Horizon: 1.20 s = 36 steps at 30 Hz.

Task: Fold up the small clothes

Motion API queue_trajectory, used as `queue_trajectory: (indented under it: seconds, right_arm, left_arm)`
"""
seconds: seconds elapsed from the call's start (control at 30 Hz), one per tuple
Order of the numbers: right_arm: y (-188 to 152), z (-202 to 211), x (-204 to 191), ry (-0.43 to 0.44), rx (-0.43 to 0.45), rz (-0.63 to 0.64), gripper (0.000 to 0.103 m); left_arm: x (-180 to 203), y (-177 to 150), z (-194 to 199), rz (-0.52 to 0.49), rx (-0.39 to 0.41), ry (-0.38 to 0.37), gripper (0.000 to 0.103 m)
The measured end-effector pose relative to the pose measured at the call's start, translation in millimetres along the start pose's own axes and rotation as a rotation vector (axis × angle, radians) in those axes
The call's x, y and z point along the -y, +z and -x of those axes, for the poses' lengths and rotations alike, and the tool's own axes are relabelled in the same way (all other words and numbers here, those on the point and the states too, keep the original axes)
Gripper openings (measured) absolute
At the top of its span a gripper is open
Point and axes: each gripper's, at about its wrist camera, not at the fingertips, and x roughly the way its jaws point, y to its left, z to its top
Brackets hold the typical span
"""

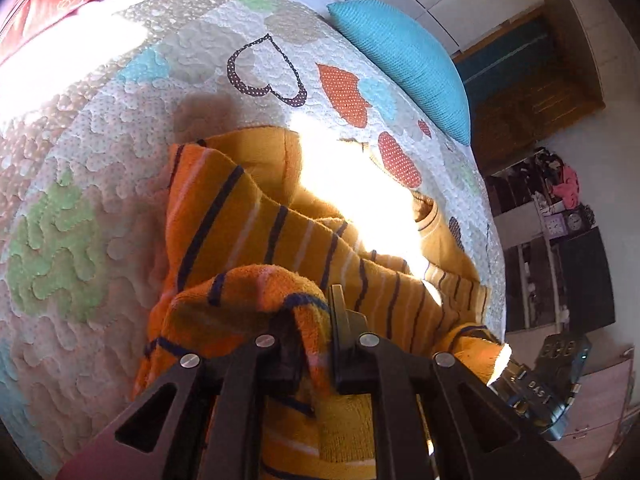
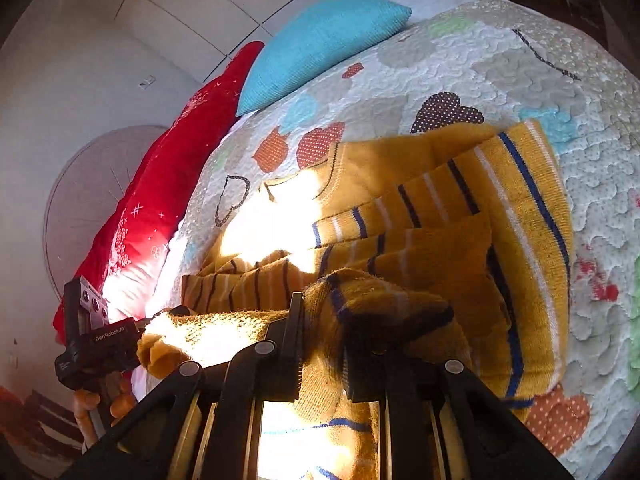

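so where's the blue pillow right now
The blue pillow lies at the far edge of the quilt, beside the red pillow and beyond the striped sweater; in the left wrist view it sits upper right.

sweater on quilt, pillows behind

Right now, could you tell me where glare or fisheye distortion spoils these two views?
Left wrist view: sunlight blows out the sweater middle and the quilt at upper left; fisheye bulges the bed. Right wrist view: glare whitens the sweater's collar area and the fabric under the right tool; edges curve strongly.
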Motion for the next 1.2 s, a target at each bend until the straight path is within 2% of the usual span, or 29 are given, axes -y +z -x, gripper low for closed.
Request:
queue_trajectory:
  seconds: [0.03,0.07,0.1,0.13,0.17,0.27,0.33,0.5,0.53,0.63,0.7,0.8,0.83,0.87,0.9,0.93,1.0,1.1,1.2]
  right_arm:
    - [5.2,-4.4,7.7,0.022,0.002,-0.046,0.021]
    - [10.2,-7.3,15.9,0.054,0.006,-0.099,0.024]
    - [14.8,-8.9,23.8,0.090,0.012,-0.149,0.029]
    - [19.5,-10.4,29.7,0.124,0.018,-0.192,0.034]
    - [23.2,-10.4,33.9,0.149,0.025,-0.224,0.036]
    - [34.7,-9.1,39.8,0.173,0.055,-0.266,0.047]
    - [41.3,-6.1,43.4,0.173,0.087,-0.290,0.057]
    - [49.0,19.4,46.2,0.162,0.147,-0.282,0.058]
    - [47.0,28.4,43.4,0.138,0.148,-0.249,0.058]
    - [26.7,51.0,30.1,-0.028,0.123,-0.069,0.058]
    - [1.2,60.1,21.2,-0.121,0.094,0.052,0.058]
    - [-42.6,66.0,13.6,-0.203,0.074,0.192,0.058]
    - [-56.0,64.6,11.7,-0.236,0.070,0.229,0.058]
    - [-68.8,60.0,11.5,-0.269,0.061,0.264,0.053]
    - [-78.8,54.5,11.5,-0.298,0.047,0.293,0.023]
    - [-85.2,49.1,13.5,-0.330,0.030,0.314,0.014]
    - [-87.4,57.4,23.8,-0.393,0.063,0.309,0.011]
    - [-73.9,79.6,52.3,-0.490,0.139,0.216,0.005]
    - [-66.0,91.9,71.3,-0.466,0.138,0.144,0.006]
  left_arm:
    - [-5.2,4.4,-0.7,0.038,-0.005,-0.040,0.020]
    - [-9.1,8.3,0.1,0.074,-0.003,-0.085,0.033]
    - [-12.9,11.9,2.1,0.108,0.008,-0.128,0.041]
    - [-17.0,15.0,5.4,0.136,0.028,-0.161,0.055]
    - [-18.9,18.6,9.5,0.159,0.051,-0.182,0.064]
    - [-23.6,29.4,19.3,0.201,0.083,-0.231,0.068]
    - [-21.5,34.2,27.0,0.185,0.107,-0.189,0.068]
    - [-8.6,27.5,38.9,0.028,0.121,-0.038,0.069]
    - [-6.6,21.8,40.9,-0.012,0.119,-0.004,0.069]
    - [-5.9,2.7,43.7,-0.115,0.113,0.089,0.069]
    - [-12.2,-11.9,45.2,-0.166,0.111,0.138,0.069]
    - [-17.9,-34.5,43.7,-0.249,0.125,0.231,0.069]
    - [-18.3,-41.7,39.9,-0.290,0.128,0.287,0.069]
    - [-18.8,-48.3,34.7,-0.331,0.131,0.358,0.069]
    - [-19.0,-53.7,28.7,-0.364,0.132,0.426,0.069]
    - [-20.3,-57.9,23.6,-0.382,0.127,0.467,0.069]
    - [-25.7,-60.6,18.9,-0.378,0.111,0.485,0.069]
    - [-25.3,-58.6,19.3,-0.364,0.109,0.493,0.069]
    - [-22.5,-57.4,15.7,-0.363,0.106,0.503,0.069]
